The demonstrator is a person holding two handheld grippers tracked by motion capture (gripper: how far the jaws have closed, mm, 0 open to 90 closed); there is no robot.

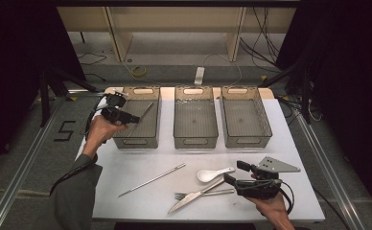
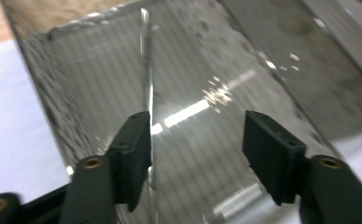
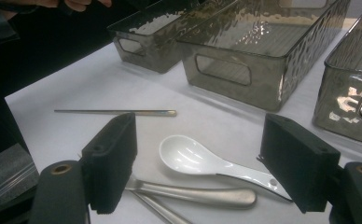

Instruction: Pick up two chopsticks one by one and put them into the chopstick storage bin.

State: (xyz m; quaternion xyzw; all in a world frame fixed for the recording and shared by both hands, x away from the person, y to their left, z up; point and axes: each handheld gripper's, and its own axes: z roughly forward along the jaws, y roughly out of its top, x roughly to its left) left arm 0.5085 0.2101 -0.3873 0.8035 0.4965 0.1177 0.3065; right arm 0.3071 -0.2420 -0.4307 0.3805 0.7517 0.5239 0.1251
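Note:
My left gripper (image 1: 125,111) hovers over the left grey bin (image 1: 137,142), held by a hand at the table's left edge. Its jaws stand apart in the left gripper view (image 2: 195,135). A metal chopstick (image 2: 146,70) lies slanted in that bin (image 2: 100,84), running past the inner face of one jaw; the other jaw is well clear of it. From above the chopstick (image 1: 144,114) leans across the bin. My right gripper (image 1: 235,171) rests low at the front right, open (image 3: 200,158), with a white spoon (image 3: 193,156) on the table just beyond its jaws.
A second chopstick (image 1: 151,180), the spoon (image 1: 213,174), a knife (image 1: 196,195) and a fork (image 1: 204,193) lie on the white table (image 1: 126,167). The middle bin (image 1: 195,115) and right bin (image 1: 245,115) stand at the back.

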